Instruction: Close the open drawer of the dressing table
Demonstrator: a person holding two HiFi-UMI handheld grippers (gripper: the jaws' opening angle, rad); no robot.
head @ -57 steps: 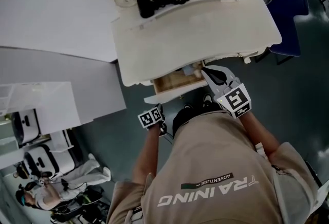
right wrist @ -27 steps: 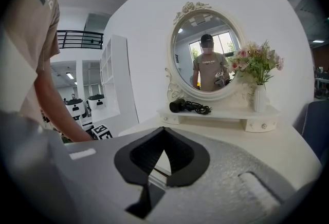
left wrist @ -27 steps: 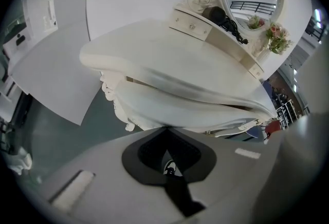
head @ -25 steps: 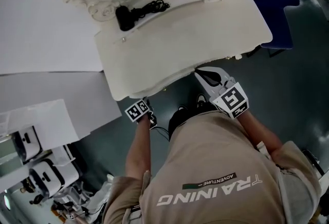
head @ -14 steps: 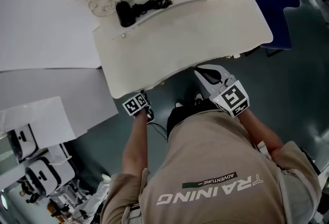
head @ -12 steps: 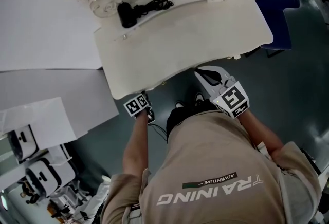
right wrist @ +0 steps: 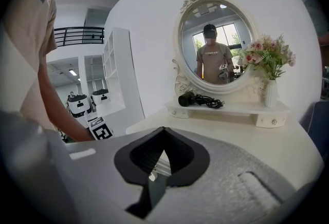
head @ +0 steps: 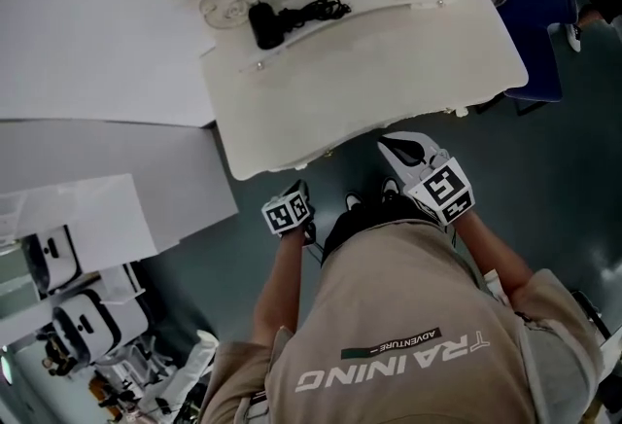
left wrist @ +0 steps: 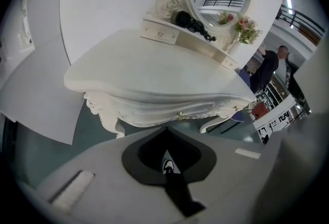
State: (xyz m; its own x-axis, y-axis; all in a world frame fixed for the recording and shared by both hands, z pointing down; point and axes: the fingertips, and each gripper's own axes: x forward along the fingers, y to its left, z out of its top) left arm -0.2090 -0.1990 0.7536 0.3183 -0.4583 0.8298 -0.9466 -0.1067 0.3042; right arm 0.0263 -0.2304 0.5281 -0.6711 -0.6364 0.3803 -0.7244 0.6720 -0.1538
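Shows the drawer (left wrist: 169, 110) pushed in flush with the front of the table (head: 369, 72). Holds the left claw (left wrist: 166, 133) low, near the drawer front, jaws together and empty. Holds the right claw (right wrist: 162, 130) near the table's front edge, jaws likewise together on nothing.

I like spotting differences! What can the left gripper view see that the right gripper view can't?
Only the left gripper view shows the drawer front with its knob, a carved table leg, and a bystander in dark clothes. Only the right gripper view shows white shelves and a person's bare arm. Both show the tabletop, mirror, black hair dryer and flowers.
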